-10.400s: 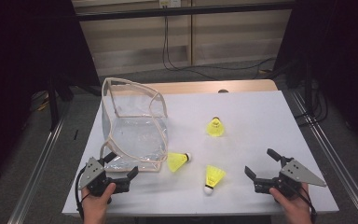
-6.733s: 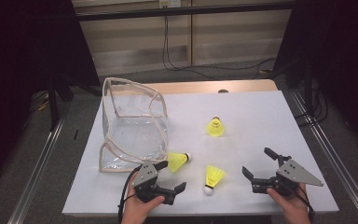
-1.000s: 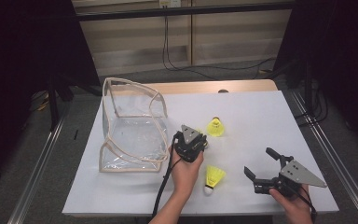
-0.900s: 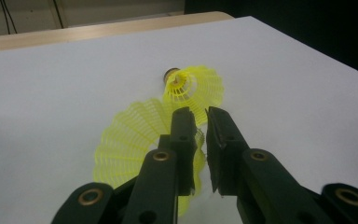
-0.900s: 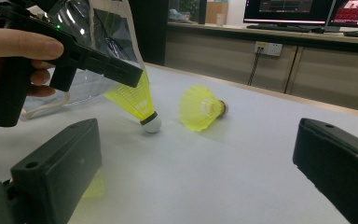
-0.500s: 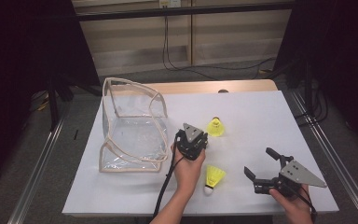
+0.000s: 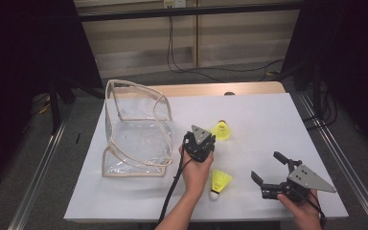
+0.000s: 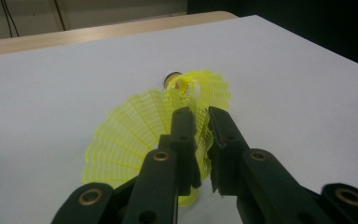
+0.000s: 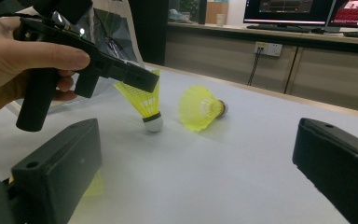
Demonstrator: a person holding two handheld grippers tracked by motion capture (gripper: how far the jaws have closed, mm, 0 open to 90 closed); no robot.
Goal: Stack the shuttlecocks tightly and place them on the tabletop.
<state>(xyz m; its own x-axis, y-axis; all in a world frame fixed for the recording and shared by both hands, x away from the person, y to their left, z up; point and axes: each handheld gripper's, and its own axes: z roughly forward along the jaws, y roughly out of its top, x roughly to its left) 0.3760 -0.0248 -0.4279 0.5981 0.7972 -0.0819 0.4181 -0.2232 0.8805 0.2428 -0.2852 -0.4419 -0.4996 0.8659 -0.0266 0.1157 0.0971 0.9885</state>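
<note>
L gripper (image 8: 200,135) is clenched on the net skirt of a yellow shuttlecock (image 8: 135,135); the rim is pinched between both jaws, cork end hanging down, as seen in the right gripper view (image 9: 144,100). The skirt is prob. gripped because it is the widest, softest part and gives under the pads. In the high view the L gripper (image 7: 200,146) is held just beside the clear bag (image 7: 136,127), whose open mouth faces up, so the shuttle is likely meant to go in there; that is a judgement only.

R gripper (image 7: 268,170) is kept low near the table's front edge, jaws released and wide, nothing between them, well apart from the work.

Two more shuttlecocks are left on the white table (image 7: 268,120): one lying on its side (image 7: 222,130) near the L gripper, one nearer the front (image 7: 219,182). The bag's raised rim stands between the held shuttle and the bag's inside, so it must be cleared.
</note>
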